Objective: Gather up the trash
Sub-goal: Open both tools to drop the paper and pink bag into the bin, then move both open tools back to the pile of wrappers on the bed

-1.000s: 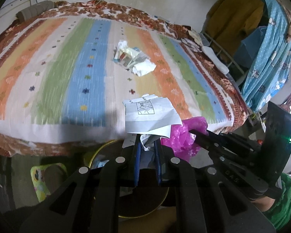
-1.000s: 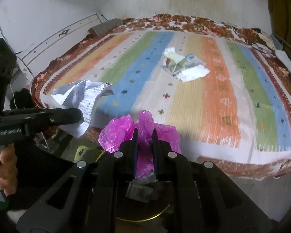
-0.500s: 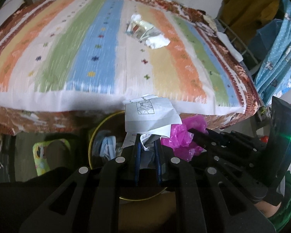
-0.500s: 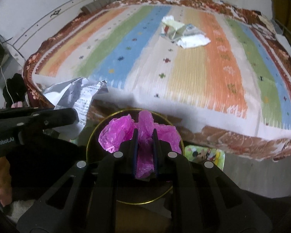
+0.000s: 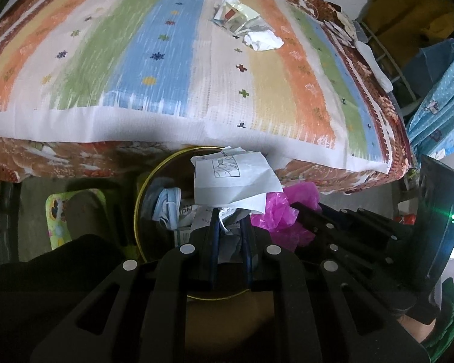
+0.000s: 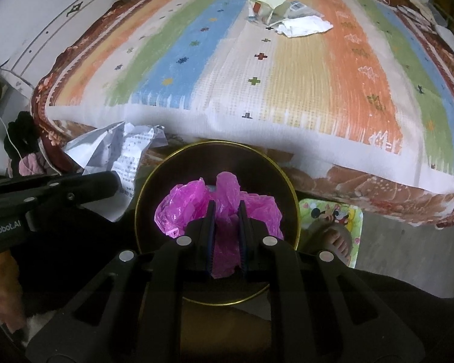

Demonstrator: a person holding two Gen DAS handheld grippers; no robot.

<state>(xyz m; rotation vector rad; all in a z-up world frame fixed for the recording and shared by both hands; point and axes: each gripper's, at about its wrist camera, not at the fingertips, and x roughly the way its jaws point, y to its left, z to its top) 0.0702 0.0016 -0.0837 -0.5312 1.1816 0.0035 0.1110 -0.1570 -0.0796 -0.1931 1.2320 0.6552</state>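
Both grippers hung over the round, gold-rimmed trash bin that stood on the floor against the near edge of the bed. The left gripper had its fingers pinched on a crumpled white paper sheet, which fanned out ahead of the fingers above the bin's far half; some discarded paper already lay inside. The right gripper had its fingers clamped on a crumpled pink plastic bag, and that bag sat squarely over the bin's open mouth, so it looked the better placed of the two to let go. Each load lay straight below its own fingers, with the bin directly underneath. More trash, a loose heap of wrappers and white paper, remained far off on the striped bedspread, well apart from both grippers.
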